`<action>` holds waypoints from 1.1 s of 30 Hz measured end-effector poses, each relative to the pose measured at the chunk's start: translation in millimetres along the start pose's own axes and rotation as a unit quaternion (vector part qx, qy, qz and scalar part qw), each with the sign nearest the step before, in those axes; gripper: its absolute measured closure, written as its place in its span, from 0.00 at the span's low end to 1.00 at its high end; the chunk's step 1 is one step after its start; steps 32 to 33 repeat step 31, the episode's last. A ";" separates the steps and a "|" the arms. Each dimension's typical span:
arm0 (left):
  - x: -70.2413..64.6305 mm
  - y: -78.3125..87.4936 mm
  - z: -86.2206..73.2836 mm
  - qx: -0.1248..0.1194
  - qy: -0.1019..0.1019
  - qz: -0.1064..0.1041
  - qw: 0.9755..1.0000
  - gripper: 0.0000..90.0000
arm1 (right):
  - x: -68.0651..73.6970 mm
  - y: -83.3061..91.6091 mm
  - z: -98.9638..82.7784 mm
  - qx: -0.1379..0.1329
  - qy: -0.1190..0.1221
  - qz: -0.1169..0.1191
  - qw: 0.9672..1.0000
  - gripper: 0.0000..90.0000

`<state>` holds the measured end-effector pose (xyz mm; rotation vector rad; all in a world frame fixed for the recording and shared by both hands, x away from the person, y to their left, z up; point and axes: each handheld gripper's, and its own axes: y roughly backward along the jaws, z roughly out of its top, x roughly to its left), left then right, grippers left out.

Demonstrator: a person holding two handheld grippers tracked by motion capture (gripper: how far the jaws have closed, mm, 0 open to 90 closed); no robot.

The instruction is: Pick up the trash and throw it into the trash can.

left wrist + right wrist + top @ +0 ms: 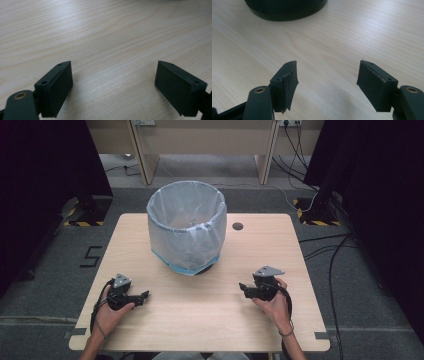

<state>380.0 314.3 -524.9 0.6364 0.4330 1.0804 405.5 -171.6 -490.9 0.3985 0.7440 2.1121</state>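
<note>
High view, items listed left to right. Left gripper (pixel 145 295): rests low on the wooden table (pixel 165 330) near its front-left corner, held in the person's left hand (pixel 111 312), jaws pointing toward the middle of the table; in the left gripper view its jaws stand wide apart with bare wood between them. Bin (pixel 186 226): dark round container lined with a pale translucent bag (pixel 200 237), upright at table centre toward the far edge, between the two grippers and well apart from both; bag hem hangs loose around the base, bluish edge showing. Small dark hole (pixel 237 226): in the tabletop just right of the bin. Right gripper (pixel 241 287): near the front-right, held in the right hand (pixel 274 306), jaws aimed toward the bin; the right gripper view shows them apart and empty, the bin's dark base ahead, one pad's rubber looking frayed. Risks, judged: thin liner may tear or slip if pinched too near its edge; worn pad may grip poorly; a one-sided pull may tip or slide the light bin; trailing cables may snag the table edge.
</note>
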 end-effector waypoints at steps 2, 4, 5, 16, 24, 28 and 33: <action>0.0 0.0 0.0 0.000 0.000 0.000 1.000 0.15 | 0.7 -0.8 -3.4 0.003 -0.003 -0.001 1.000 0.36; 0.0 0.0 0.0 0.000 0.000 0.000 1.000 0.15 | 1.1 -1.6 -6.1 0.006 -0.002 0.000 1.000 0.36; 0.0 0.0 0.0 0.000 0.000 0.000 1.000 0.15 | 1.3 -1.6 -7.7 0.008 -0.002 -0.001 1.000 0.36; 0.0 0.0 0.0 0.000 0.000 0.000 1.000 0.15 | 5.8 -2.9 -19.0 0.028 0.004 -0.005 1.000 0.34; 0.0 0.0 0.0 0.000 0.000 0.000 1.000 0.15 | 7.2 -4.5 -24.3 0.038 0.004 -0.004 0.999 0.33; 0.0 0.0 0.0 0.000 0.000 0.000 1.000 0.15 | 7.5 -5.0 -25.2 0.038 0.002 -0.004 0.999 0.33; 0.0 0.0 0.0 0.000 0.000 0.000 1.000 0.15 | 7.7 -4.8 -25.1 0.039 0.001 -0.004 0.999 0.33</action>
